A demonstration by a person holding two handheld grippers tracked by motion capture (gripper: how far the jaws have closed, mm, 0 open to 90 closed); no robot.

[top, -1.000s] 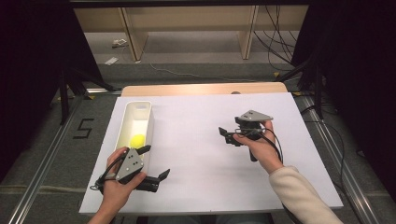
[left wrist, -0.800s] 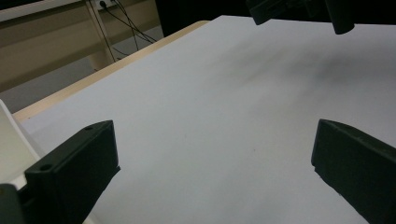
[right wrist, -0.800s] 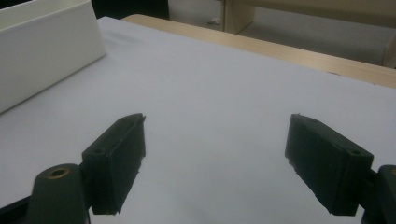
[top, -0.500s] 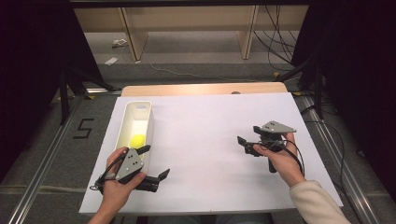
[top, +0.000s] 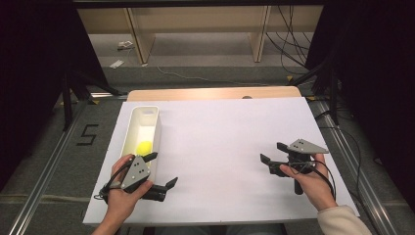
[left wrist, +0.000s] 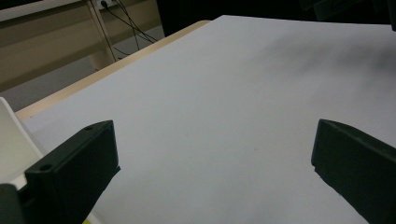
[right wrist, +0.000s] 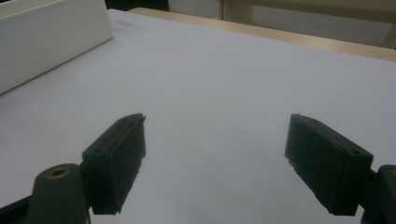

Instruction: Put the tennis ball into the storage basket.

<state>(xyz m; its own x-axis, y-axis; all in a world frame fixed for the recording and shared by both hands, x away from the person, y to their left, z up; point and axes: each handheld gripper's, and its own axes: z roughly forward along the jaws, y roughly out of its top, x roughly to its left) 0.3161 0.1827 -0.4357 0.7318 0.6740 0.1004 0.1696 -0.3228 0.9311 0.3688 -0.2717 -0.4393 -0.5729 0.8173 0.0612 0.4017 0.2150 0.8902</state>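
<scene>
- While resting on white table sheet (top: 220, 132): two black two-jaw grippers, left gripper (top: 161, 169) and right gripper (top: 273, 152), jaws wide apart, both empty.
- One small yellow ball (top: 144, 147) inside one long white plastic bin (top: 155, 128), just beside left gripper.

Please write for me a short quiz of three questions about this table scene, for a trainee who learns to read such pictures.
1. True or false: the small yellow ball lies inside the long white plastic tray.
2. Which gripper is nearer to the tray: A) left gripper, B) right gripper?
3. Fill in: both grippers have their jaws ____ above the white table sheet.

Key:
1. True; the ball rests in the tray's near half.
2. A; it is just beside the tray's near end.
3. Open; each gripper view shows a wide gap with nothing between.
</scene>
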